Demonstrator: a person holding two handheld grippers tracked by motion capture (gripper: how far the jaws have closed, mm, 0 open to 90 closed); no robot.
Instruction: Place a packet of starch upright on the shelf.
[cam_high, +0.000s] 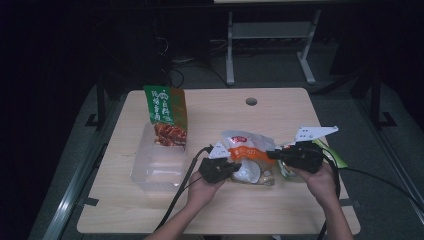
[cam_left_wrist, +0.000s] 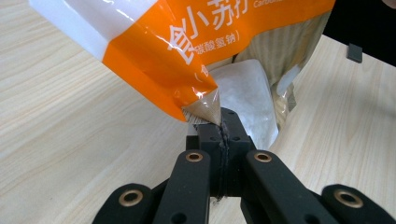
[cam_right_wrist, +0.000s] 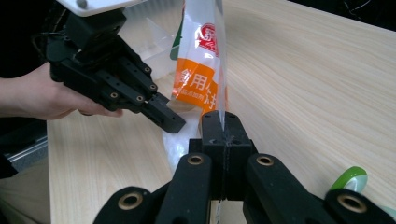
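Near table's left edge: clear plastic bin (cam_high: 159, 167), green snack bag (cam_high: 166, 117) stood upright in its far end. Just right of bin, left gripper (cam_high: 223, 166), jaws pressed together on corner of orange-and-white pouch (cam_high: 248, 155); corner seam seen clamped between pads in left gripper view (cam_left_wrist: 205, 109). Pouch hung lifted between both tools, mid-table toward near edge, long axis running left-right across table, lower end probably brushing the wood, hard to tell in dim high view. Right gripper (cam_high: 280, 154) pinched shut on pouch's opposite edge, thin seam (cam_right_wrist: 222, 119) caught in closed jaws. Behind right gripper, something green (cam_high: 334, 155) lay on table near right edge. Bin sat left of pouch, beyond left gripper, so left hand nearer the bin. Likely next move: carry pouch leftward into bin, both grips staying tight, green bag leaving open room at near end.
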